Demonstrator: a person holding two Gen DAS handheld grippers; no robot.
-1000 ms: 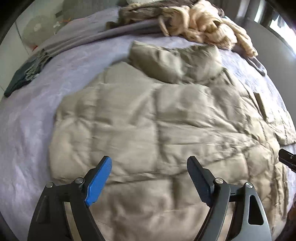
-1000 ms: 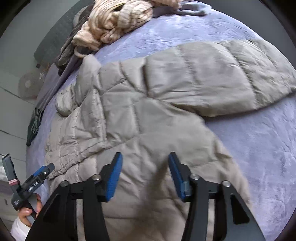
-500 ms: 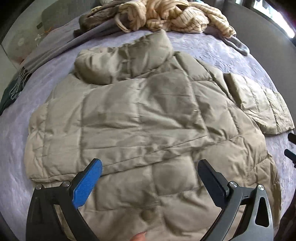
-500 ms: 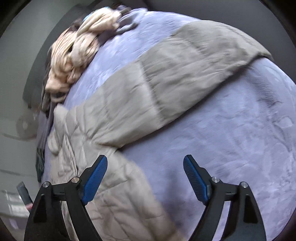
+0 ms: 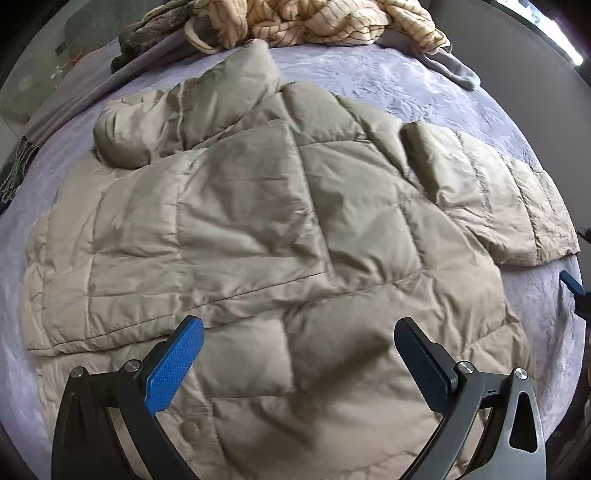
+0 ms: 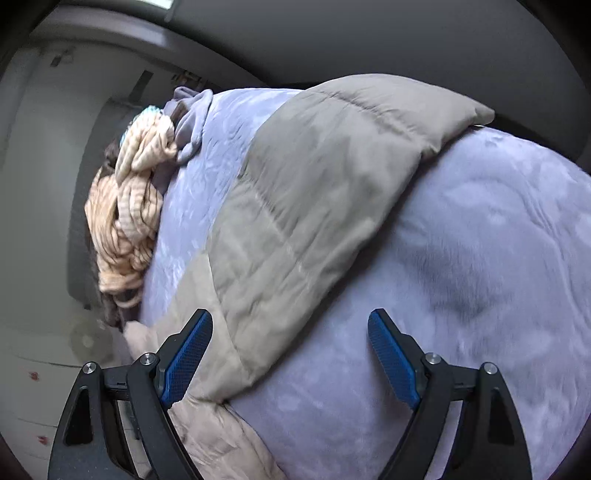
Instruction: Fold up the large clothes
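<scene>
Left gripper [image 5: 299,363] hanging wide open, gripping nothing, over lower part of beige puffer jacket [image 5: 258,229]. Right gripper [image 6: 290,360] also spread wide, empty, hovering beside jacket sleeve [image 6: 314,206]. Jacket lying flat on lavender bedspread [image 6: 480,277], one sleeve folded across body, other stretching outward. Striped cream garment [image 5: 321,22] sitting bunched at far edge.

Beige puffer jacket [image 5: 280,236] spread flat on a lavender bed [image 5: 406,85], left gripper [image 5: 299,354] fingers wide apart above its hem, striped clothes [image 5: 317,22] piled behind
</scene>
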